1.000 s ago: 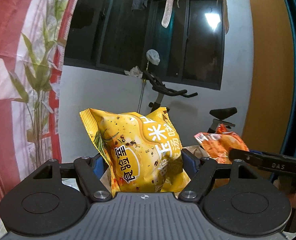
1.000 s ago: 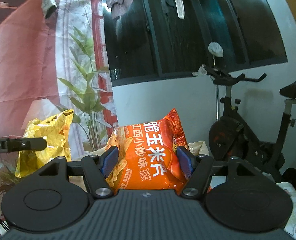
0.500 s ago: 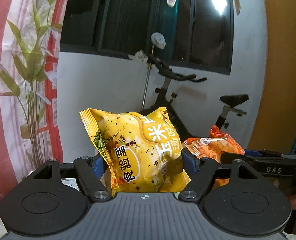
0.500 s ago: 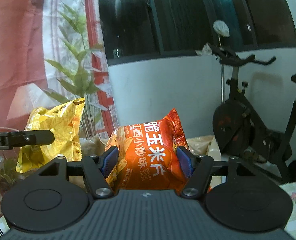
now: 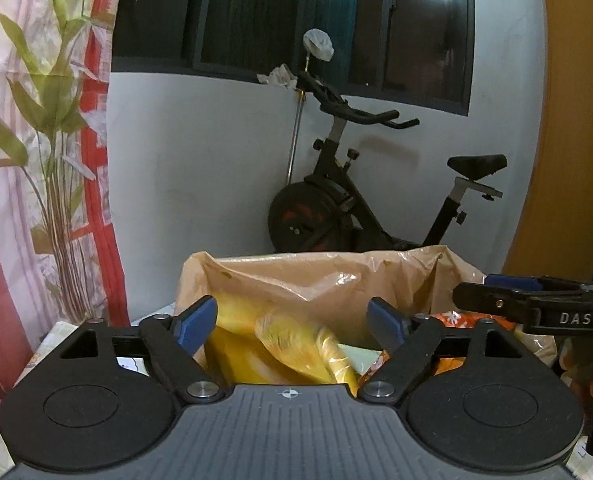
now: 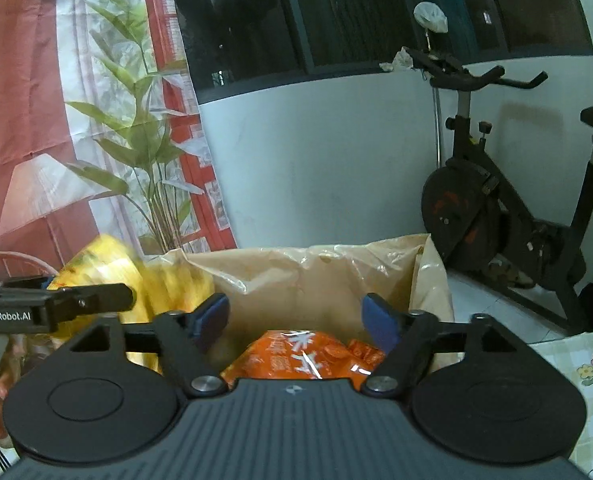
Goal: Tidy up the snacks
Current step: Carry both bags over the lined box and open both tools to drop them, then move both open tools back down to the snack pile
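1. Yellow snack packet [image 5: 296,344] lies blurred below the spread fingers of the left gripper [image 5: 292,320], inside the tan plastic bag [image 5: 328,276]. The jaws stand wide apart and hold nothing, so the release looks complete; judge it so only if the packet sits below the bag's rim.
2. Orange corn-chip packet [image 6: 300,354] sits in the same bag under the right gripper [image 6: 296,316], whose jaws are likewise apart and empty.
3. Lift each gripper straight up from the bag, fingers kept apart, so the blue pads [image 5: 194,318] do not snag the thin liner or drag a packet out.
4. Mind the other gripper: each shows just beside its partner above the bag, so withdraw them one at a time or outward, away from each other.
5. Check that both packets lie flat in the bag before fetching more snacks.
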